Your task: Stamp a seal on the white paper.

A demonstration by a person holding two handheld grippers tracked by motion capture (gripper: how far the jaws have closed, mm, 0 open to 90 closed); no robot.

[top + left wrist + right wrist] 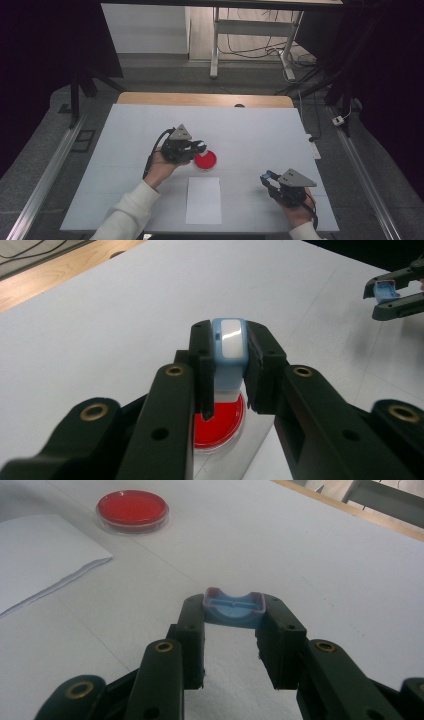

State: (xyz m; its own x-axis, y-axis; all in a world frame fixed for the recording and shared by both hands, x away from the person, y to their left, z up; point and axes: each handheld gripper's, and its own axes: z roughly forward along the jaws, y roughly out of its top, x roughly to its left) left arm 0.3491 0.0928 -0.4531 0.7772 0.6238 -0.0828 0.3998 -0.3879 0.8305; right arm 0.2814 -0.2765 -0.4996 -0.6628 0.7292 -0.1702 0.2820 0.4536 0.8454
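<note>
While the left gripper [227,372] hangs just above the red dish [205,160] with its fingers clamped on a pale blue block [229,345], the right gripper [234,630], well apart from that dish beyond the white paper [203,200], pinches a blue cap [234,608] over the table [260,130].

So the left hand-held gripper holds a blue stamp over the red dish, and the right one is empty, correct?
Not quite. The right hand-held gripper is not empty: the right gripper view shows a blue cap clamped between its jaws. The rest stands: the left hand-held gripper holds the blue stamp over the red dish.
</note>
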